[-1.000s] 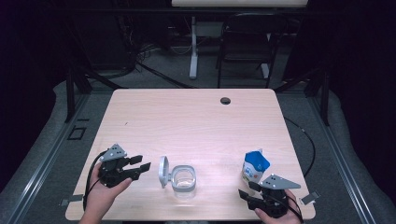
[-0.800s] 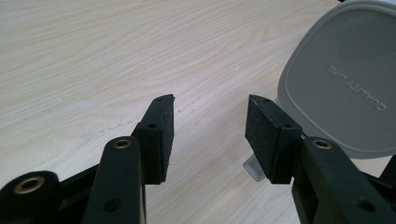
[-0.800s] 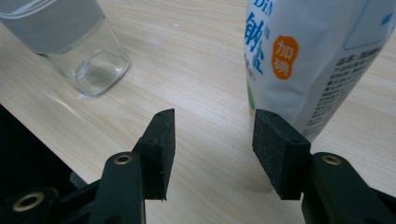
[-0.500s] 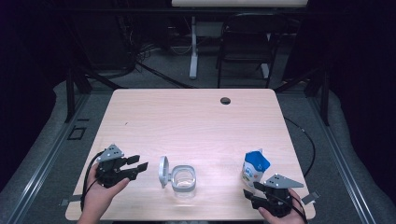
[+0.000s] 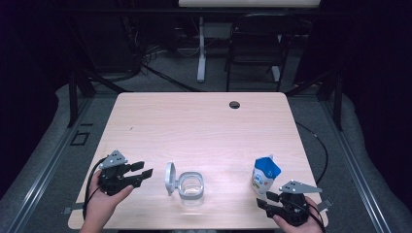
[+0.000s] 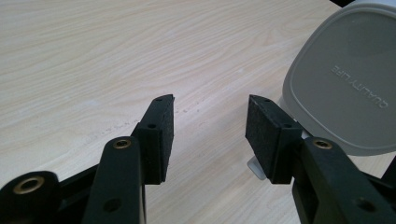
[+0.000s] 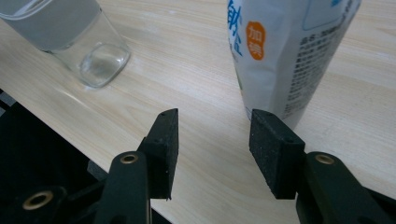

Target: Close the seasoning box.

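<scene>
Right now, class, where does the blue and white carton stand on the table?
In the high view the carton stands upright near the table's front right corner, just ahead of the right claw and to the right of the clear container.

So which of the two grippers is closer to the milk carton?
Right. The right gripper sits just in front of the milk carton, jaws open, not touching. The left gripper is across the table, beyond the clear container.
</scene>
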Available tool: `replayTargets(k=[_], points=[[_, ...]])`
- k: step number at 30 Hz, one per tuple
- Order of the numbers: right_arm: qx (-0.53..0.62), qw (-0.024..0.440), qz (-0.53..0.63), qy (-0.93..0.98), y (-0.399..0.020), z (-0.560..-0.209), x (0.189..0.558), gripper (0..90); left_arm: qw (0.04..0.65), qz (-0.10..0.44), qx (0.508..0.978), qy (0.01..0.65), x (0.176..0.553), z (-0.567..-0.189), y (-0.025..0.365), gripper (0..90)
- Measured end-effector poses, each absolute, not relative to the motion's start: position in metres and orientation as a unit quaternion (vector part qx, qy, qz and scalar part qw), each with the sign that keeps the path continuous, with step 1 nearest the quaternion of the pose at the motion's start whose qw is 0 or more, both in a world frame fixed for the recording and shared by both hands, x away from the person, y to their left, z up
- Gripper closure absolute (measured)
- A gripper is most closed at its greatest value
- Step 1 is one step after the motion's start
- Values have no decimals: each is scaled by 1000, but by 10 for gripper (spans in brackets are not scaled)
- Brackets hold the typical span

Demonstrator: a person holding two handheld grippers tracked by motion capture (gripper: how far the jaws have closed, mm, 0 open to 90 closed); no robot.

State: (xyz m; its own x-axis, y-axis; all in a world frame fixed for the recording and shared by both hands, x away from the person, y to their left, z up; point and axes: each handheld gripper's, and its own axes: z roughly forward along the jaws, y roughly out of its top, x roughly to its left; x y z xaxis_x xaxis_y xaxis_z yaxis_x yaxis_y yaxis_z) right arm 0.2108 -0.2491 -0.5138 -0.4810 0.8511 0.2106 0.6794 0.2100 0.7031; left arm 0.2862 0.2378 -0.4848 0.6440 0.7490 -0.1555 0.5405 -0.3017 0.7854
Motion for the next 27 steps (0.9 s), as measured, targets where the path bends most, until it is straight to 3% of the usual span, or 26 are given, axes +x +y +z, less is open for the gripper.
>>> replayTargets(k=[27], points=[[526,210,339,751,-237,-537,234,403,421,125,788,432,277,-491,259,524]])
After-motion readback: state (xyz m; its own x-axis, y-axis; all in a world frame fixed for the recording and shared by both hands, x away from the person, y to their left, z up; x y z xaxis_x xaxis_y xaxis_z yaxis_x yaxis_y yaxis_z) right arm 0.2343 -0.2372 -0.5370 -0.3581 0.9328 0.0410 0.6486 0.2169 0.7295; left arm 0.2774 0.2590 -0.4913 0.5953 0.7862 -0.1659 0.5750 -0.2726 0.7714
